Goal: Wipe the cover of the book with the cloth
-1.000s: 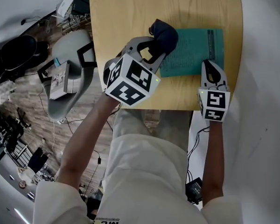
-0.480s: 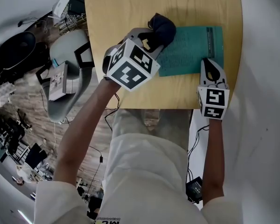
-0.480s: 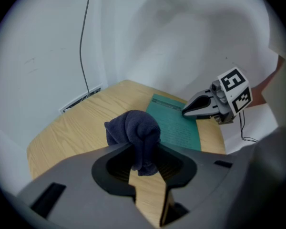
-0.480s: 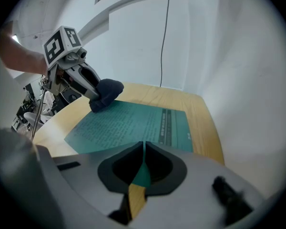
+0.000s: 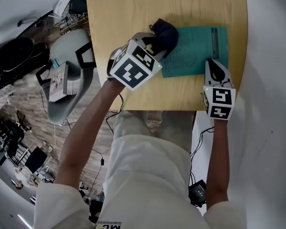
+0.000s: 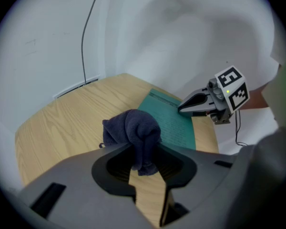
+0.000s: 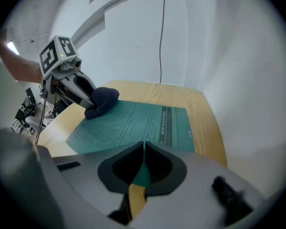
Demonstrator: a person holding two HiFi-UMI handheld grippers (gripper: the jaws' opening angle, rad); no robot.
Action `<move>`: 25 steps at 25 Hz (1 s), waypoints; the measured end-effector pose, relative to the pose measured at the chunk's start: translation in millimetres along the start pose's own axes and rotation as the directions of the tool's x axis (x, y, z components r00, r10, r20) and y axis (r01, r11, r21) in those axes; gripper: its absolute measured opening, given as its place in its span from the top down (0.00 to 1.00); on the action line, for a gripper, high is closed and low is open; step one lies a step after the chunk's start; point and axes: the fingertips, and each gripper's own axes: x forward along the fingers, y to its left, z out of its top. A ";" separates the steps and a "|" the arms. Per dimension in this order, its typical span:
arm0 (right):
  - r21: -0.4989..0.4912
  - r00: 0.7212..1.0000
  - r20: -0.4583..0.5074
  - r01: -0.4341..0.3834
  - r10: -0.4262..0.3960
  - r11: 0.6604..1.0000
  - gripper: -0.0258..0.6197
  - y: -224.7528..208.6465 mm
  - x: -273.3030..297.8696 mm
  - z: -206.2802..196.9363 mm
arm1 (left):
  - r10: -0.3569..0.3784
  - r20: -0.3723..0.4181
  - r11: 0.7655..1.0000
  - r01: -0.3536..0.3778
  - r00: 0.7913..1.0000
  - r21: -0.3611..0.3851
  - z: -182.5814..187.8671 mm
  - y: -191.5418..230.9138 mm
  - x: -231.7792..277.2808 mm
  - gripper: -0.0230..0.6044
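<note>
Cloth (image 5: 166, 32) clenched in left gripper (image 5: 157, 42) at left edge of book (image 5: 195, 49); right gripper (image 5: 213, 65) closed, empty, over its near edge.

The head view looks steeply down from above the left hand-held gripper (image 5: 157, 43) and the right hand-held gripper (image 5: 213, 65). Each gripper view sits close behind its own jaws, facing the other gripper. All three views share the book (image 5: 195, 56).

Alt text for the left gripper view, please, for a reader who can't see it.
The left gripper clamps a bunched dark blue cloth at the edge of a teal book lying on a wooden table. Across the book, the right gripper, shut, has its tip at the opposite edge.
</note>
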 end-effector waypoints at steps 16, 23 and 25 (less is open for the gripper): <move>0.008 1.000 0.003 0.005 -0.005 1.000 0.91 2.1 3.1 -2.7 | -0.054 -0.004 0.998 0.054 0.999 -0.041 -32.0 -62.9 2.0 0.75; 0.000 1.000 0.014 -0.003 0.003 1.000 0.91 3.5 4.4 -2.5 | -0.105 -0.020 0.993 0.103 0.994 -0.058 -42.6 -98.7 7.6 0.75; 0.000 1.000 0.016 -0.010 0.010 1.000 0.91 4.3 5.4 -1.8 | -0.108 -0.026 0.993 0.106 0.994 -0.045 -43.1 -104.1 8.1 0.75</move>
